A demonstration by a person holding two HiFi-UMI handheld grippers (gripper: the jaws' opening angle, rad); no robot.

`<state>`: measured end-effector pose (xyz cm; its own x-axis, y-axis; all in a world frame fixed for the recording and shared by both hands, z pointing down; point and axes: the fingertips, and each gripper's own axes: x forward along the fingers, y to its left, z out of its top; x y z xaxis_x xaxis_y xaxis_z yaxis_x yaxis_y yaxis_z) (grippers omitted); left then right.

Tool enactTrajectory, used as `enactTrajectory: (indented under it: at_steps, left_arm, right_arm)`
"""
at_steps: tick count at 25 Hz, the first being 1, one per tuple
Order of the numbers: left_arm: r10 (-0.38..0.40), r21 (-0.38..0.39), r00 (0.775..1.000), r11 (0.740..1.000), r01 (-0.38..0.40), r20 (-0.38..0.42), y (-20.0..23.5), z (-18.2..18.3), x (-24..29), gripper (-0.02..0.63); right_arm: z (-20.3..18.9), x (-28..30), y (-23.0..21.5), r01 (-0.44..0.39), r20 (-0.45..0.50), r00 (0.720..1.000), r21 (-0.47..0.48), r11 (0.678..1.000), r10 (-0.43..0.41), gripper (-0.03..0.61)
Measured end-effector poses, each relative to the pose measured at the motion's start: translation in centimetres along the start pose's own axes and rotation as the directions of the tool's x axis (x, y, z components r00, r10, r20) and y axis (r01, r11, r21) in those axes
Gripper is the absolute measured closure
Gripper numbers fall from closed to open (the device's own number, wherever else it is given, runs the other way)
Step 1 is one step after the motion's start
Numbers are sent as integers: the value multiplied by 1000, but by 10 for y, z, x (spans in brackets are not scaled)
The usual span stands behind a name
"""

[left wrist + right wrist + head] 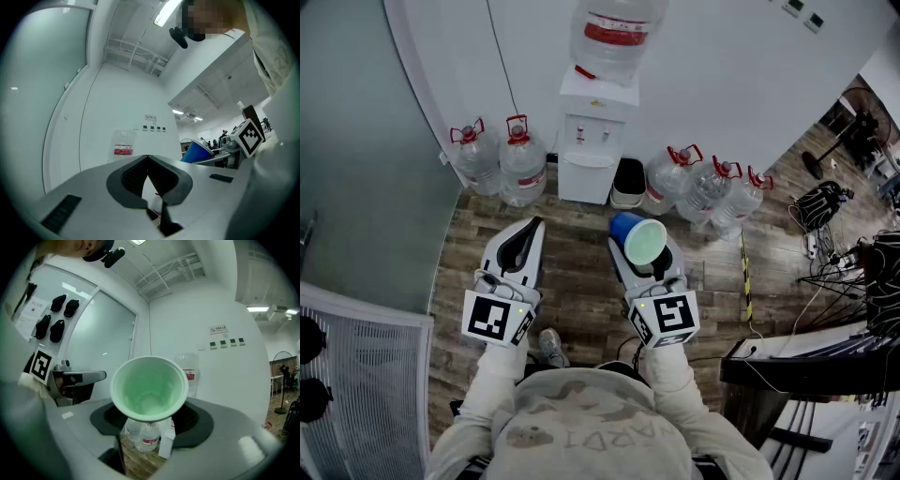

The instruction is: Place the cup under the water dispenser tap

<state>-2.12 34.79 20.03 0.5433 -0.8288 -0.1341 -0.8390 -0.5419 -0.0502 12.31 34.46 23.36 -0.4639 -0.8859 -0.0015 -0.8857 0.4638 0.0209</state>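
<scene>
Right gripper (645,247): jaws set wide and clamped on a blue plastic cup with a pale green inside (149,389). The cup is carried on its side, mouth facing back toward the person and base toward the white floor-standing water dispenser (592,141). Left gripper (148,163): jaw tips together, nothing between them, out in front of the dispenser and a little to its left, idle. Cup position: well short of the dispenser, in front of it and slightly to its right in the head view, above the wood-plank floor (581,272); not yet under either of the taps (581,137). Dispenser: against the white wall, with a clear inverted bottle with a red label (614,33) on top and a recessed bay with a ledge below the taps. Flanking it: clear water jugs with red handles, two to its left (502,159) and three to its right; small black bin (628,183) just beside its right flank. Handling note, as judgement: the step in hand is the carry-in. The cup should be rolled upright, mouth up, before it enters the bay. Approach straight at the dispenser's front, clear of jugs and bin. Squeeze lightly, since thin plastic likely buckles. Set the base flat on the ledge beneath one tap, and part the jaws only once it stands alone.
</scene>
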Motion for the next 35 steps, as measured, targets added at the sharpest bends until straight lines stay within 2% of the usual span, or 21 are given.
enactTrajectory:
  at_steps: [13,26,35]
  left_arm:
    - [-22,7,1000,1000,22,6,42,0,20,607]
    - [-95,6,995,995,95,16,96,-8,35,607]
    - [-98,-6,995,995,99,15,122,-22,62,607]
  right_arm:
    - [2,41,4,33,10,999,16,999,-33,299]
    - [-3,89,21,96,6,995,6,995,-96,298]
    - [-13,128,6,98,-5,995,16,995,-98,298]
